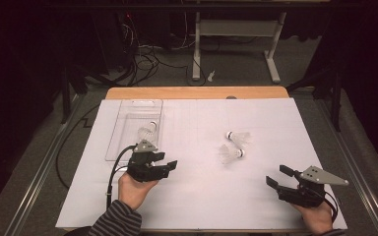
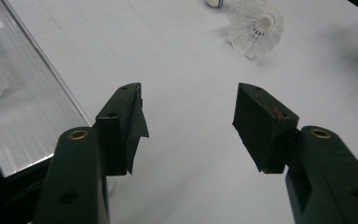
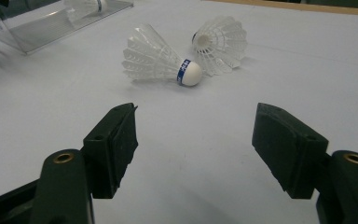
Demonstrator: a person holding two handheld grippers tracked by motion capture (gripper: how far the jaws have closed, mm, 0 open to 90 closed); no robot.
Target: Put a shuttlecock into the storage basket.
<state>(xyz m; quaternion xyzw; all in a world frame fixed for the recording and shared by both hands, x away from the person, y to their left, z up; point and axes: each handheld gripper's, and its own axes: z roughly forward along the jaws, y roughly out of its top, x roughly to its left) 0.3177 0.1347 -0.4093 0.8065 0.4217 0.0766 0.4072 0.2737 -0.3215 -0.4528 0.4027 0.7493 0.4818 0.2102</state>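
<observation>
From above, a clear plastic tray (image 1: 128,129) lies at the left of the white-covered tabletop (image 1: 197,196), long and shallow, with one shuttlecock (image 1: 147,131) lying inside it. The left gripper (image 1: 170,166) hovers just at the tray's near end, jaws wide apart with nothing between them; its own view adds what the high one cannot, the ribbed floor of the tray (image 2: 23,116) and the torn black padding on one jaw face. Two more shuttlecocks lie loose in the middle of the tabletop, just beside each other: the farther one (image 1: 237,136) and the nearer one (image 1: 230,153). That makes three in all, each a white feathered cone with a rounded cork tip. The right gripper view brings the loose pair up close: the nearer one (image 3: 161,61) lies on its side with a blue band around the cork, and the other (image 3: 220,44) turns its open skirt toward the camera. The right gripper (image 1: 276,176) sits at the near right, well apart from them, jaws spread wide and empty.
</observation>
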